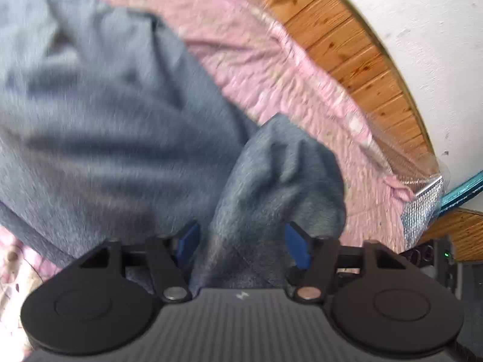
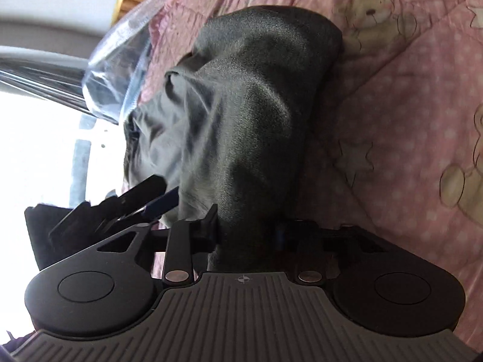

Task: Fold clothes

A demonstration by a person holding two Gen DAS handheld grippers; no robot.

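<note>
A grey garment [image 1: 105, 126] lies spread over pink bedding [image 1: 241, 60]. In the left wrist view a thick bunch of its cloth rises between the blue pads [image 1: 188, 241], and my left gripper [image 1: 243, 241] is shut on that bunch. The right wrist view shows the same grey garment [image 2: 256, 105] hanging in folds, dark and shaded. My right gripper [image 2: 244, 229] is shut on a gathered part of it, and the cloth hides the right finger's pad. The left gripper [image 2: 163, 190] also shows at the left of this view, close beside the cloth.
The pink quilt [image 2: 407, 135] carries bear and star prints. A wooden headboard [image 1: 347, 45] and white wall [image 1: 422, 30] border the bed. Clear plastic wrap [image 2: 120, 54] lies at the bed's edge, with a bright window [image 2: 45, 150] beyond.
</note>
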